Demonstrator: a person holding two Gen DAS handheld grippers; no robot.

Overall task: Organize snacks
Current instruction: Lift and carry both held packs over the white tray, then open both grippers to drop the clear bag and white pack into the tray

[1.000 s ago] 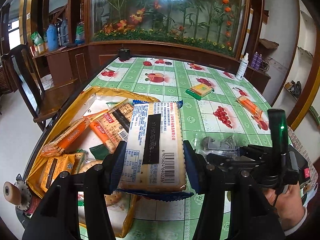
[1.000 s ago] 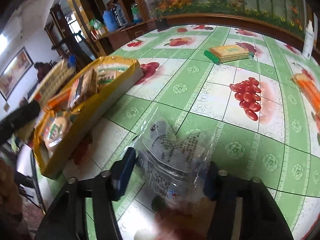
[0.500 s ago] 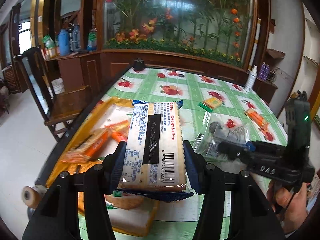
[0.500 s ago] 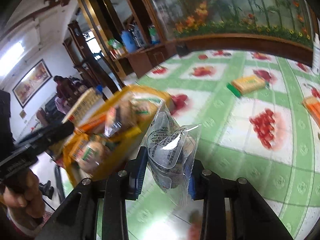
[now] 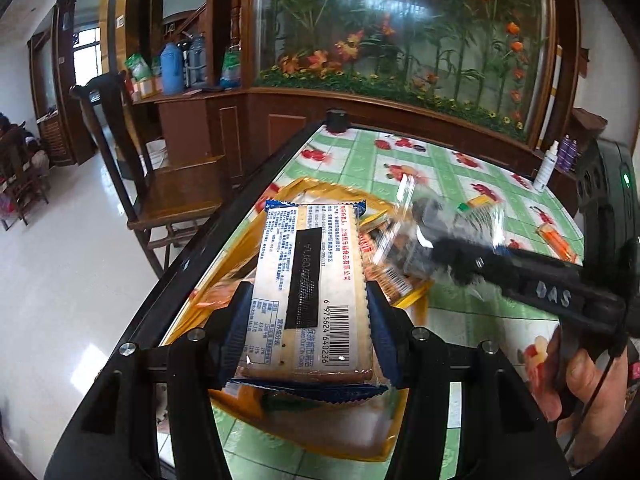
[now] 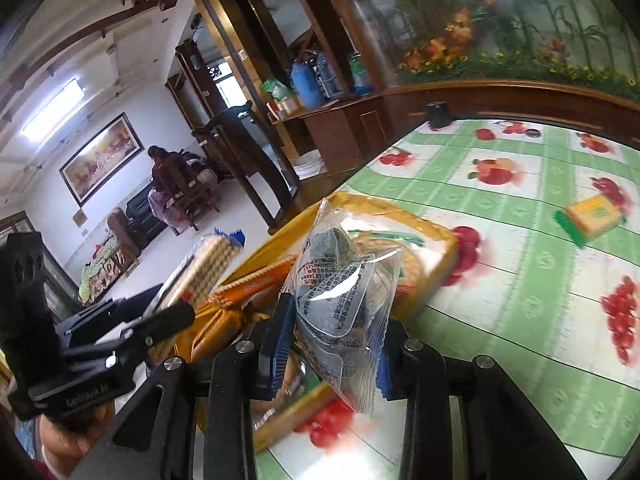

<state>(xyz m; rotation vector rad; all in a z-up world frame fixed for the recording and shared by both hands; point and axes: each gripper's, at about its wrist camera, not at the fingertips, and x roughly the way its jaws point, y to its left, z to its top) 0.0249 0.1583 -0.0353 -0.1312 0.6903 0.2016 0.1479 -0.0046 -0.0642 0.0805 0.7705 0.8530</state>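
My left gripper [image 5: 306,332] is shut on a flat cracker pack [image 5: 312,280] with a barcode, held lifted over the yellow snack box [image 5: 320,194]. My right gripper [image 6: 330,340] is shut on a clear crinkly snack packet [image 6: 340,292] with dark pieces inside, raised above the near end of the same yellow box [image 6: 448,256]. In the left wrist view the right gripper [image 5: 436,256] reaches in from the right with that packet [image 5: 440,224], blurred. In the right wrist view the left gripper [image 6: 168,312] shows at the left with the cracker pack [image 6: 208,264] edge-on. Several orange and yellow snack packs lie in the box.
The table wears a green checked fruit-print cloth [image 6: 520,280]. A small green-edged biscuit pack [image 6: 592,214] and an orange snack pack [image 5: 556,242] lie loose on it. A wooden chair [image 5: 160,184] stands by the table's left edge. A spray bottle [image 5: 546,166] stands at the far right.
My right gripper closed on the clear packet, lifted it off the cloth and carried it left over the yellow box. My left gripper drew back toward the table's left edge with the cracker pack.
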